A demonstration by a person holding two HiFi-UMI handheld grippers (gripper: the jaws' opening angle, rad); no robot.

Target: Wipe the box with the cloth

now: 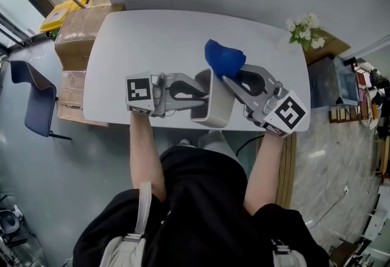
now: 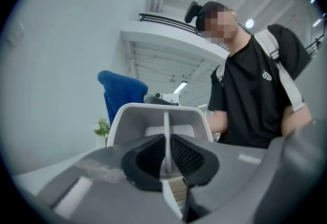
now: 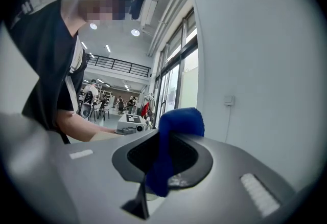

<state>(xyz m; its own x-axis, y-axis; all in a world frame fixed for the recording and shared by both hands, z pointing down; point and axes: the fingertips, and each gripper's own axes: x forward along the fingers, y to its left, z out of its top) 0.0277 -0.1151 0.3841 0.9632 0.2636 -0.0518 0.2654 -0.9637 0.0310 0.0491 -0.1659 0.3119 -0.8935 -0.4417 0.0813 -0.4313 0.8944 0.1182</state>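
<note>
A white open box (image 1: 214, 100) is held up above the near edge of the table (image 1: 122, 52), tipped on its side. My left gripper (image 1: 204, 94) is shut on the box's wall (image 2: 166, 136), which shows as a thin white edge between the jaws. A blue cloth (image 1: 223, 58) is bunched at the far end of my right gripper (image 1: 224, 75), which is shut on it. In the right gripper view the cloth (image 3: 171, 146) hangs between the jaws. The cloth (image 2: 121, 96) lies just past the box's far rim.
Cardboard boxes (image 1: 78, 31) stand at the table's left end, a blue chair (image 1: 33, 98) beside them. White flowers (image 1: 304, 30) sit at the table's far right corner. Shelving and clutter (image 1: 359, 86) fill the right side.
</note>
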